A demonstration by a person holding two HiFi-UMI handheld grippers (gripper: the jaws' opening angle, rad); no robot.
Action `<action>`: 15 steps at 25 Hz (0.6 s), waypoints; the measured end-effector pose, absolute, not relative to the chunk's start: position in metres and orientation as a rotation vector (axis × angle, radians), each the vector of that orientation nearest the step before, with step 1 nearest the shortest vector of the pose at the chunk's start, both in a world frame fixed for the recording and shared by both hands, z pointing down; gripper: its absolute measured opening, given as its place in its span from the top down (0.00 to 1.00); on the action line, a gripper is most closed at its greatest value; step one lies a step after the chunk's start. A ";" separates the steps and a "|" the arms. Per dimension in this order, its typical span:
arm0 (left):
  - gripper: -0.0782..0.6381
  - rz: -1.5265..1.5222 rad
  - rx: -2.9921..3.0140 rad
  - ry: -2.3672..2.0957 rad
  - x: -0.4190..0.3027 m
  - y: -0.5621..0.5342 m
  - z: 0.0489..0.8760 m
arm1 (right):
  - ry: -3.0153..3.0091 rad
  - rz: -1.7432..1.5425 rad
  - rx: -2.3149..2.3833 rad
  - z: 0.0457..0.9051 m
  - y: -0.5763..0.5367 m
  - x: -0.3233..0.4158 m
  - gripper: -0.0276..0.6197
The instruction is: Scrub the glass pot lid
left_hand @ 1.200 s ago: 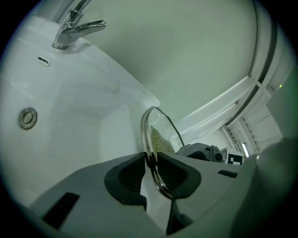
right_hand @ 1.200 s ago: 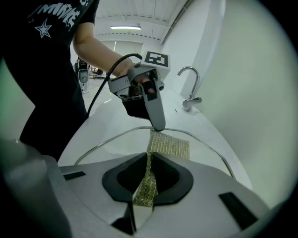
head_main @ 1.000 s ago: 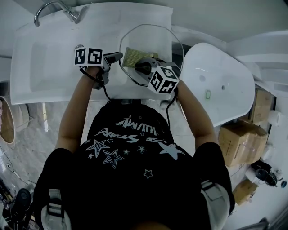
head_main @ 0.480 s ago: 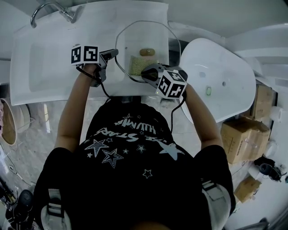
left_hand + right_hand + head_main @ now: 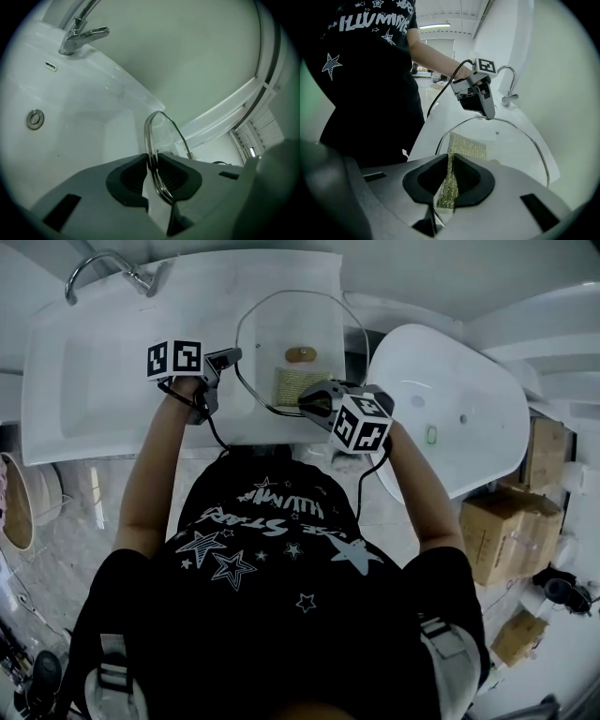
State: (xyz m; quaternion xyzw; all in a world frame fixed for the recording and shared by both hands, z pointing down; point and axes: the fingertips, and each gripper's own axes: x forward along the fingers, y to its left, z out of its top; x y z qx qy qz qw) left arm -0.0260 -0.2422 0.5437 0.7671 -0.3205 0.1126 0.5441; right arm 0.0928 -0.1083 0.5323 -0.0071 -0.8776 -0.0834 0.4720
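Glass pot lid (image 5: pixel 281 329): you hold it over the white sink (image 5: pixel 94 381) top, its rim between your left jaws.
In the way: a scouring pad (image 5: pixel 466 145) lies flat on the glass; the brown knob (image 5: pixel 300 353) is just beyond it.
Around: faucet (image 5: pixel 108 268) far ahead of the left jaws, bathtub (image 5: pixel 450 409) and cardboard boxes (image 5: pixel 497 540) outside your right gripper.
Left gripper (image 5: pixel 153 168): its jaws have just been closing and now clamp the lid's rim.
Right gripper (image 5: pixel 451 180): its jaws pinch the pad's near edge.
Writing: your shirt reads partly "ILLUMIN".
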 end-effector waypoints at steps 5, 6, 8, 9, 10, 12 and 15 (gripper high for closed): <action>0.78 0.261 1.822 -0.761 -0.027 -0.243 0.543 | -2.136 -0.263 -0.006 0.525 -0.113 0.094 0.89; 0.78 0.261 1.823 -0.761 -0.027 -0.243 0.543 | -2.136 -0.272 -0.002 0.524 -0.115 0.094 0.89; 0.78 0.261 1.823 -0.762 -0.026 -0.244 0.543 | -2.135 -0.287 0.009 0.520 -0.119 0.096 0.89; 0.78 0.262 1.823 -0.762 -0.026 -0.244 0.544 | -2.136 -0.294 0.016 0.519 -0.122 0.097 0.89; 0.78 0.263 1.823 -0.762 -0.026 -0.244 0.544 | -2.137 -0.301 0.023 0.517 -0.126 0.097 0.89; 0.78 0.265 1.823 -0.762 -0.027 -0.244 0.544 | -2.140 -0.316 0.039 0.514 -0.134 0.098 0.89; 0.78 0.263 1.820 -0.758 -0.026 -0.243 0.544 | -2.144 -0.357 0.074 0.509 -0.152 0.099 0.89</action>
